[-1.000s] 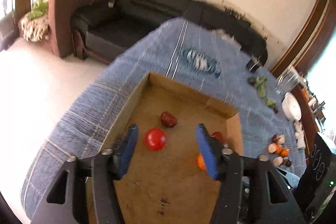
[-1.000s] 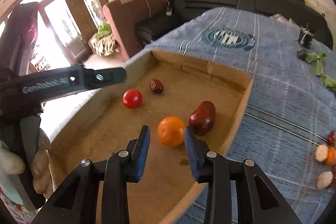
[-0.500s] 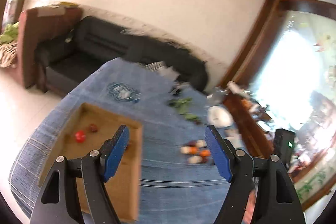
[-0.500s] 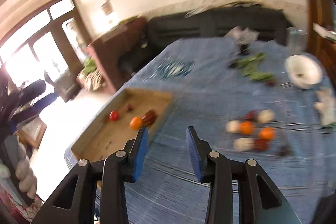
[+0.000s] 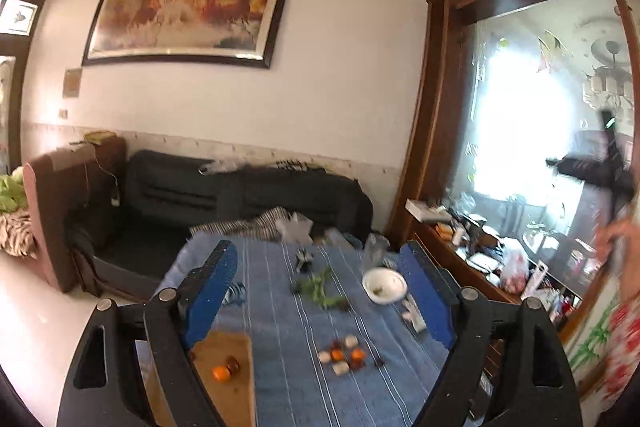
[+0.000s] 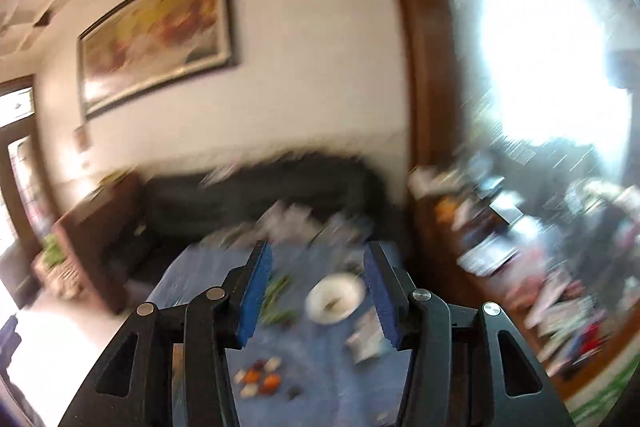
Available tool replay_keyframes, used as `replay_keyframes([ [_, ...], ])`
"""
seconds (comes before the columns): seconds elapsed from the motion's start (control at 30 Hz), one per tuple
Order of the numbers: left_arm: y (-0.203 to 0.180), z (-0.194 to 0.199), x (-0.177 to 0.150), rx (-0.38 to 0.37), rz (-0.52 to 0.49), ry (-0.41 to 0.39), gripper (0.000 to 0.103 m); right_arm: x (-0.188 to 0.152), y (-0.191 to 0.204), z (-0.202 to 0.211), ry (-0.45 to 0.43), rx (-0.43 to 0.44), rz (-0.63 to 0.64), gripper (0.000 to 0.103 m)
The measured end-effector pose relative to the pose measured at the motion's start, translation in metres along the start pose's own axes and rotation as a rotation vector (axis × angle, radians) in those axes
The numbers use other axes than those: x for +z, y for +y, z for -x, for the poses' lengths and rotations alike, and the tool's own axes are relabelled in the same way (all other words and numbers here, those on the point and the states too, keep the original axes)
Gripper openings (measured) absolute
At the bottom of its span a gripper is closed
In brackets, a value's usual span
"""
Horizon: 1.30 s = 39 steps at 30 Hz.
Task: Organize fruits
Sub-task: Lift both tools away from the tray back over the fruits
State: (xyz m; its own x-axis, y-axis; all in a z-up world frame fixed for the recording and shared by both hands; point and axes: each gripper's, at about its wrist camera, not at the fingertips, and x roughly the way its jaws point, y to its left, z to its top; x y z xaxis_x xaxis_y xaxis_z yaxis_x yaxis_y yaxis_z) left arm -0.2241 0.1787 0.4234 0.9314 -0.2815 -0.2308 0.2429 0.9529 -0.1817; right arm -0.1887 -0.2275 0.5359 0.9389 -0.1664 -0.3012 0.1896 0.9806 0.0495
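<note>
My left gripper (image 5: 320, 291) is open and empty, held high above the blue-clothed table (image 5: 288, 331). Below it a cardboard box (image 5: 236, 399) at the lower left holds an orange (image 5: 219, 373) and a dark red fruit (image 5: 233, 365). A cluster of loose fruits (image 5: 344, 355), orange, white and dark red, lies on the cloth to the right of the box. My right gripper (image 6: 318, 297) is open and empty, also high above the table. Its view is blurred and shows the same fruit cluster (image 6: 260, 377) below.
A white bowl (image 5: 384, 285) and green leaves (image 5: 320, 291) lie further back on the table; both also show in the right wrist view, bowl (image 6: 334, 297). A dark sofa (image 5: 240, 195) stands behind the table. A cluttered wooden sideboard (image 5: 480, 259) runs along the right.
Both grippers have lifted up and away from the box and tilted toward the room. The right gripper left the orange in the box. Both stay open.
</note>
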Motion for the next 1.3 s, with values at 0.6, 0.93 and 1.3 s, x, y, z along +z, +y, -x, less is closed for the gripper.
replay_keyframes([
  [0.6,0.032,-0.156,-0.168,-0.013,0.134,0.375,0.092,-0.299,0.061,-0.157,0.349,0.286,0.07,0.084],
  [0.93,0.001,-0.246,-0.261,0.132,-0.01,0.449,0.089,-0.392,0.028,-0.262,0.555,0.381,-0.241,0.074],
  [1.3,0.008,-0.281,-0.294,0.256,-0.104,0.552,0.087,-0.421,0.025,-0.3,0.503,0.178,-0.23,0.073],
])
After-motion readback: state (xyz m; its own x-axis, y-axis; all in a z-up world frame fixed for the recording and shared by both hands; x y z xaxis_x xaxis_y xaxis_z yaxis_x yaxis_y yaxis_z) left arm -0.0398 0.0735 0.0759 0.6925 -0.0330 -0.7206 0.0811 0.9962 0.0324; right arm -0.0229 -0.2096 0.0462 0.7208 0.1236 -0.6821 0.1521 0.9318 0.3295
